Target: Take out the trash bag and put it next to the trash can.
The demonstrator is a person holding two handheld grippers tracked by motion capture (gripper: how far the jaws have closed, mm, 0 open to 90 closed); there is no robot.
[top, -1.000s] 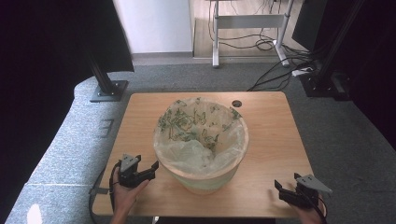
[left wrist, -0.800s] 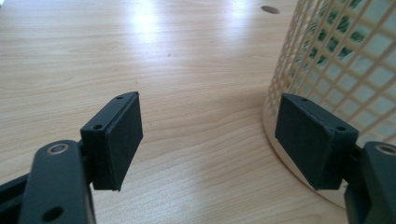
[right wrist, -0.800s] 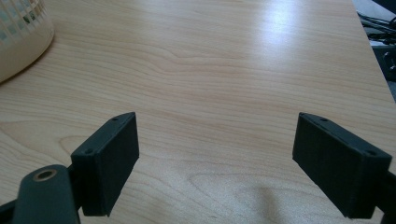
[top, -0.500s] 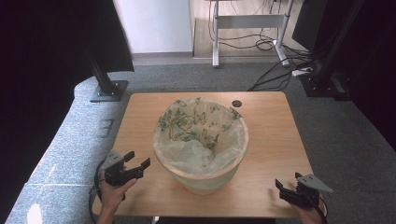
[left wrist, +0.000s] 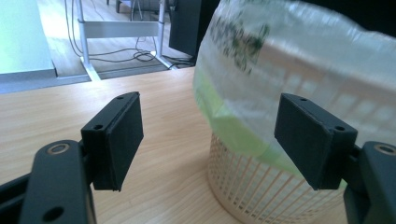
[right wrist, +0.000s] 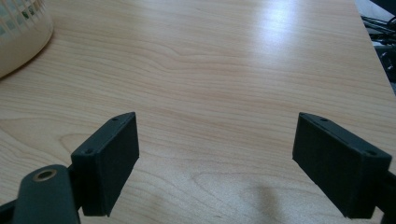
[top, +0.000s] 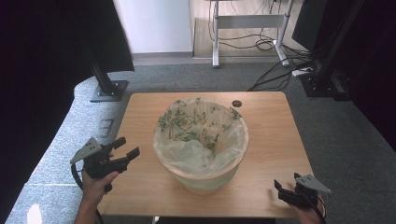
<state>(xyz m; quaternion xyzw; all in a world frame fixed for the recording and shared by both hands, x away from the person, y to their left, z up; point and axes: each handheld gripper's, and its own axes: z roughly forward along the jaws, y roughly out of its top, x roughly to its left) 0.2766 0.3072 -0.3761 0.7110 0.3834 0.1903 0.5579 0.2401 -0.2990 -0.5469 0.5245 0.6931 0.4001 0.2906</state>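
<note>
**Grippers spread beside the lined basket**

Jaws of the left gripper (top: 125, 154) stand wide apart with nothing between them, pointed across the table (top: 140, 116) toward the wastebasket (top: 201, 179). Seen from the left gripper view, the pads frame the basket's near side, where the plastic liner (left wrist: 280, 51) is folded down over the rim and hangs loose above the cream lattice wall. That aim suggests the hand is lined up to take the overhanging film rather than the basket itself, since the film is the only thin, pinchable edge facing it.

The right gripper (top: 280, 190) rests low at the near right corner of the table, its jaws likewise spread and empty; its own view looks along bare wood with the basket's base (right wrist: 18, 32) off at the upper left, well apart. It seems parked there to keep clear.

The wastebasket stands upright in the middle of the table, its green-printed liner open and slack inside.
</note>
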